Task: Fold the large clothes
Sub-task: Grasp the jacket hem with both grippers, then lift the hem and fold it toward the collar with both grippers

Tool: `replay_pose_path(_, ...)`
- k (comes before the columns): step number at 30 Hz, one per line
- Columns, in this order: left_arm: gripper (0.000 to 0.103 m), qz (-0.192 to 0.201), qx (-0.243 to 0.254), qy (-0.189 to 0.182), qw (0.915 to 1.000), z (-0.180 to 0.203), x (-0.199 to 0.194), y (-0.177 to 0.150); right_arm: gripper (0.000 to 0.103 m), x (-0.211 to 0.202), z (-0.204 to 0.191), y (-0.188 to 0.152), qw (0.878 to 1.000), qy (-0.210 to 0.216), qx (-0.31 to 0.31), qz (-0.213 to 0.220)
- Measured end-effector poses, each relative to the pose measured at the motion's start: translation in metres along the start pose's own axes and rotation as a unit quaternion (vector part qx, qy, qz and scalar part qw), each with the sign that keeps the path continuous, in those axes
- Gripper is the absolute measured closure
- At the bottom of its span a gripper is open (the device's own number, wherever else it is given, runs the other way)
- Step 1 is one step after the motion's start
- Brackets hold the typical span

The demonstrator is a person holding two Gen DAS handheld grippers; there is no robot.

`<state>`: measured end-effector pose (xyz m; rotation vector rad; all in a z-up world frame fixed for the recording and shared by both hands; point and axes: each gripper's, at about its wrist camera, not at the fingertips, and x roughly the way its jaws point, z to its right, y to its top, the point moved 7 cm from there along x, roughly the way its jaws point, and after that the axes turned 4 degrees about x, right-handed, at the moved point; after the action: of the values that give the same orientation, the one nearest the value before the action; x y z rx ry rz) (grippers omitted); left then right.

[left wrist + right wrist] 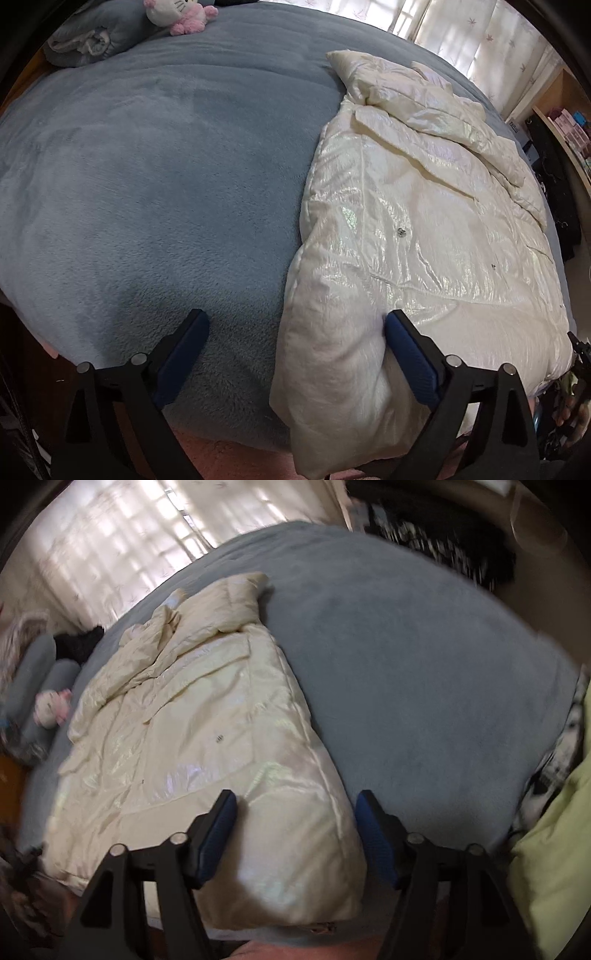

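A large shiny cream puffer jacket [413,236] lies flat on a grey-blue blanketed bed [155,177], its sleeves folded across the chest. My left gripper [297,325] is open at the jacket's near left hem corner; its right finger [410,354] presses against the padded edge and its left finger [184,350] rests over bare blanket. In the right wrist view the jacket [192,731] fills the left half. My right gripper [295,808] is open and straddles the jacket's near right hem corner, one finger [218,830] over the fabric and the other just off its edge.
A pink and white plush toy [177,14] and a rolled grey pillow [88,37] sit at the head of the bed. Curtains [461,33] hang behind it and shelves [565,122] stand at the right. A lime-green pillow [554,849] lies at the right edge.
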<state>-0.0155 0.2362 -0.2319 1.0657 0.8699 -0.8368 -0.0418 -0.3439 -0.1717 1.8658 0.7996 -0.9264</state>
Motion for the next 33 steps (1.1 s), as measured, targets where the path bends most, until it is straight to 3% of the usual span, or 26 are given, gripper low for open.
replay_pose_path(4, 0.001, -0.001, 0.004, -0.011, 0.9999, -0.001, 0.007, -0.001, 0.03, 0.007, 0.003, -0.003, 0.999, 0.034, 0.019, -0.015)
replay_pose_path(13, 0.001, 0.005, -0.003, -0.016, 0.9998, -0.003, 0.011, -0.007, 0.028, 0.021, -0.026, -0.023, 0.993, 0.113, -0.005, -0.04)
replay_pose_path(15, 0.001, 0.003, -0.004, -0.016, 0.9999, -0.002, 0.011, -0.008, 0.031, 0.021, -0.029, -0.026, 0.992, 0.12, -0.003, -0.037)
replay_pose_path(18, 0.001, -0.002, -0.005, -0.024, 0.9997, 0.002, 0.01, -0.01, 0.049, 0.022, -0.029, -0.028, 0.99, 0.137, 0.008, -0.039)
replay_pose_path(20, 0.007, -0.001, -0.008, -0.027, 0.9996, 0.003, 0.01, -0.011, 0.065, 0.023, -0.03, -0.029, 0.988, 0.149, 0.021, -0.042)
replay_pose_path(21, 0.018, 0.0, -0.008, -0.029, 0.9995, 0.005, 0.009, -0.012, 0.067, 0.024, -0.03, -0.028, 0.987, 0.151, 0.025, -0.042)
replay_pose_path(22, 0.039, 0.004, -0.007, -0.034, 0.9994, 0.009, 0.007, -0.012, 0.071, 0.025, -0.032, -0.028, 0.987, 0.152, 0.031, -0.041)
replay_pose_path(23, 0.053, 0.008, -0.007, -0.043, 0.999, 0.014, 0.006, -0.013, 0.073, 0.025, -0.033, -0.028, 0.987, 0.151, 0.033, -0.041)
replay_pose_path(24, 0.077, 0.008, -0.012, -0.065, 0.9978, 0.021, 0.004, -0.015, 0.075, 0.025, -0.035, -0.028, 0.987, 0.149, 0.033, -0.039)
replay_pose_path(25, 0.085, 0.01, -0.018, -0.068, 0.9975, 0.025, 0.002, -0.016, 0.077, 0.025, -0.037, -0.027, 0.988, 0.147, 0.032, -0.038)
replay_pose_path(29, 0.093, 0.023, -0.012, -0.036, 0.999, 0.038, -0.007, -0.018, 0.082, 0.016, -0.043, -0.025, 0.989, 0.139, 0.022, -0.034)
replay_pose_path(33, 0.094, 0.023, -0.026, -0.038, 0.9987, 0.037, -0.022, -0.02, 0.083, -0.003, -0.047, -0.022, 0.99, 0.137, 0.003, -0.027)
